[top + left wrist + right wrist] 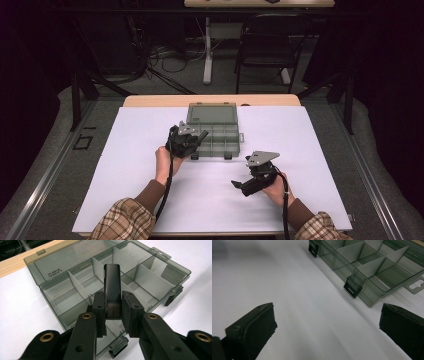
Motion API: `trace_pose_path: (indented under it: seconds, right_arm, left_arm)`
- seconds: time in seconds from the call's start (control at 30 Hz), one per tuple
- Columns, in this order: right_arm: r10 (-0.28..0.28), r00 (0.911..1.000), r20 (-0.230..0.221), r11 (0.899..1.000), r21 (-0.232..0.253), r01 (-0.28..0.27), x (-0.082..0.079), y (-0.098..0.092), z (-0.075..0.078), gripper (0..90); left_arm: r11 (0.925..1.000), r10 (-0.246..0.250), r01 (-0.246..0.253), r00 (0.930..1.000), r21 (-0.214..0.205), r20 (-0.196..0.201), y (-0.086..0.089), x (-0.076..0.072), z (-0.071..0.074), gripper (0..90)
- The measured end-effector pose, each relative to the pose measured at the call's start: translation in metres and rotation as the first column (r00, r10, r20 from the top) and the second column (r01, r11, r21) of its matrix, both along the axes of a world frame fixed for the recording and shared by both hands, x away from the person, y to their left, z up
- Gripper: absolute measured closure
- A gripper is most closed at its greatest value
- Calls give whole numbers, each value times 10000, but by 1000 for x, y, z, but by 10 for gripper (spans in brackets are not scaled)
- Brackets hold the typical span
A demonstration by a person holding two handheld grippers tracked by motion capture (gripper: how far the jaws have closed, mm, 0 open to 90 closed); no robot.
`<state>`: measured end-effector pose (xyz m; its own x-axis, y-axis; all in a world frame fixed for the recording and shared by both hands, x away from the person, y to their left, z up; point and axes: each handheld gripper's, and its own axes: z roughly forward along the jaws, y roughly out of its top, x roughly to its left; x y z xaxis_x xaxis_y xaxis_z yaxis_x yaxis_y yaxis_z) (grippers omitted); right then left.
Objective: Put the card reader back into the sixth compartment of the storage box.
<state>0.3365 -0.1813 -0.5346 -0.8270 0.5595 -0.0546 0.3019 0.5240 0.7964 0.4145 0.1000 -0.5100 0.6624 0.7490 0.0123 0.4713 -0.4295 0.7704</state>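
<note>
The left gripper [112, 305] clamps a black rectangular bar [112, 283] over the open compartment box [160, 262]; the right gripper [325, 327] waits with jaws wide apart above the white mat [287, 290]. Released crooked, I'd guess the bar straddles a divider [77, 286].

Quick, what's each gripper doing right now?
Left gripper: jaws closed on a black block over the compartment box.
Right gripper: jaws open, holding nothing.

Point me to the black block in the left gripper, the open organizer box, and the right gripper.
black block [111, 280], left gripper view, its upper face.
organizer box [212, 112], high view, its opened lid.
right gripper [327, 327], right gripper view, midway between its open jaws.
</note>
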Motion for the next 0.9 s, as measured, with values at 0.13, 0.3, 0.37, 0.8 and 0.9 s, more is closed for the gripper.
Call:
trace_pose_path:
  seconds: [0.13, 0.3, 0.37, 0.8, 0.9]
  right_arm:
    - [15, 10000, 8, 10000, -36, -15, -1, 0, 1, 0]
    - [31, 10000, -13, 10000, -47, -31, -1, 0, 1, 0]
    - [31, 10000, -11, 10000, -32, -31, 0, 0, 1, 0]
    - [40, 10000, -7, 10000, -31, -40, -1, 0, 1, 0]
    - [59, 10000, -10, 10000, -35, -59, -1, 0, 1, 0]
  left_arm:
    - [10000, 35, -35, 10000, -12, 17, -3, -1, 0, 742]
    - [9998, 4, -2, 10000, 196, -84, -7, -1, -2, 742]
    - [9993, 15, -11, 9999, 369, -115, -9, -1, -3, 742]
    - [9944, -759, 779, 9967, 712, -297, -16, -4, -7, 421]
    - [9952, -755, 764, 9970, 613, -169, -13, -6, -5, 296]
